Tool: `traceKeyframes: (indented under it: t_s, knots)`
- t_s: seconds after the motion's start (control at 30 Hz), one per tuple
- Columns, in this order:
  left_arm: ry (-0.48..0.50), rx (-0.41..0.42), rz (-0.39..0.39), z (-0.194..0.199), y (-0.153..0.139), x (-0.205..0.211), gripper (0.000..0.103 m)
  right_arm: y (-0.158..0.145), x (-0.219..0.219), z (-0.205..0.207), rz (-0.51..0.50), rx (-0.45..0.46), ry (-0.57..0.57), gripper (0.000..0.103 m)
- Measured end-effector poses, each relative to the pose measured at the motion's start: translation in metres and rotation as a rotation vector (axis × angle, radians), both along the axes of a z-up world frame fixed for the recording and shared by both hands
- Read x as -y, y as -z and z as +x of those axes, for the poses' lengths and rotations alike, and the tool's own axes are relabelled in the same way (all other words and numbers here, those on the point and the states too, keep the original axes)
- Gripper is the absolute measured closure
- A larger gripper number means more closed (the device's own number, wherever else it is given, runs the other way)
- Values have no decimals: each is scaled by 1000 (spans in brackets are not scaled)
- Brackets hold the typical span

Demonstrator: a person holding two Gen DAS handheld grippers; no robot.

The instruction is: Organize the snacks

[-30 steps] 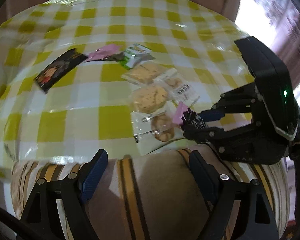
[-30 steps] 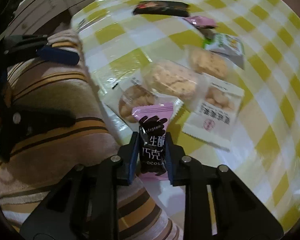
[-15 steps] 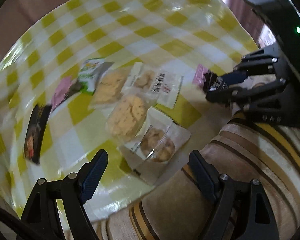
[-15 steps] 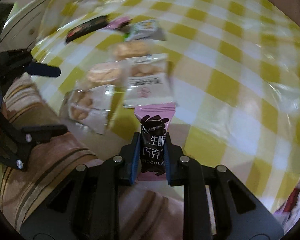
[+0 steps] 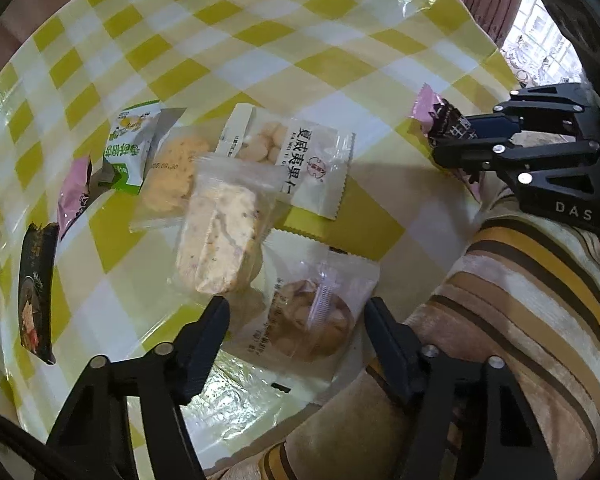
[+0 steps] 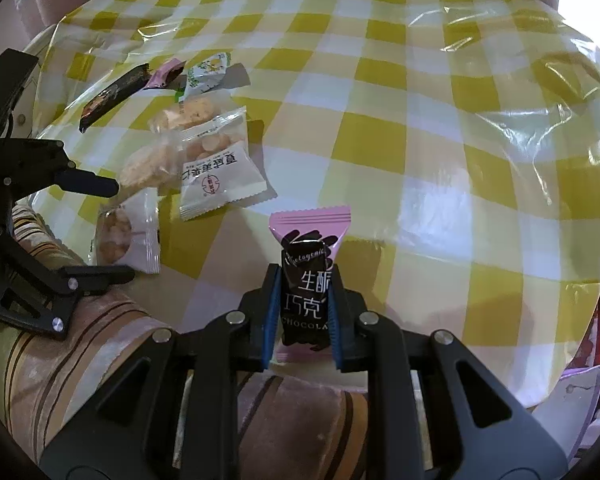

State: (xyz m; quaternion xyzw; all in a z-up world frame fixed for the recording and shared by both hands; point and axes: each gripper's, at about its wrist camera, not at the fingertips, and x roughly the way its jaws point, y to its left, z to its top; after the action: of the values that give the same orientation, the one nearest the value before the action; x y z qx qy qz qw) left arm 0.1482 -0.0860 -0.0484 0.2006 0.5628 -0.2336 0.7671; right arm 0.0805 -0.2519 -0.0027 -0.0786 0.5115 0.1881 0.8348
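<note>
My right gripper (image 6: 303, 300) is shut on a pink and black chocolate packet (image 6: 306, 280), held upright above the table's near edge; it also shows in the left wrist view (image 5: 440, 118). My left gripper (image 5: 296, 320) is open and empty, its fingers either side of a clear cookie packet (image 5: 308, 316). Beyond it lie a clear cracker packet (image 5: 220, 236), a white nut packet (image 5: 296, 160), another cracker packet (image 5: 172, 176), a green and white packet (image 5: 130, 140), a second pink packet (image 5: 74, 192) and a black bar (image 5: 36, 288).
The table has a yellow and white checked cloth (image 6: 420, 120) under clear plastic. A striped brown cushion (image 5: 520, 320) sits at the table's near edge, below both grippers. The snacks cluster at the left in the right wrist view (image 6: 216, 160).
My right gripper has carried the chocolate packet to the right, away from the snack cluster. My left gripper has moved forward over the cookie packet, still open.
</note>
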Motion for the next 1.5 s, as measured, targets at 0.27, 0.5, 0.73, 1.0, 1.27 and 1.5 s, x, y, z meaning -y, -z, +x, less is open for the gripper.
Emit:
traceKeyframes:
  t_s: [0.27,0.5,0.73,1.0,1.27,1.5]
  knots:
    - [-106,17,3,-3,1,2,57,2,1,0,-1,8,28,78]
    - [-189,56,-74,-18,-10,-2,60,-1,6,-3,-6,31,51,78]
    - [-327,95,-157,-30,-29,-11,60,-3,9,-5,-10,41,58,78]
    - [-565,99,-232,-30,-37,-25,60,-1,9,-5,-15,40,61,78]
    - [-724,95,-288,-38,-31,-37,60,3,8,-2,-21,30,65,78]
    - [-780,85,-310,-38,-18,-46,60,6,7,-1,-39,36,72,78]
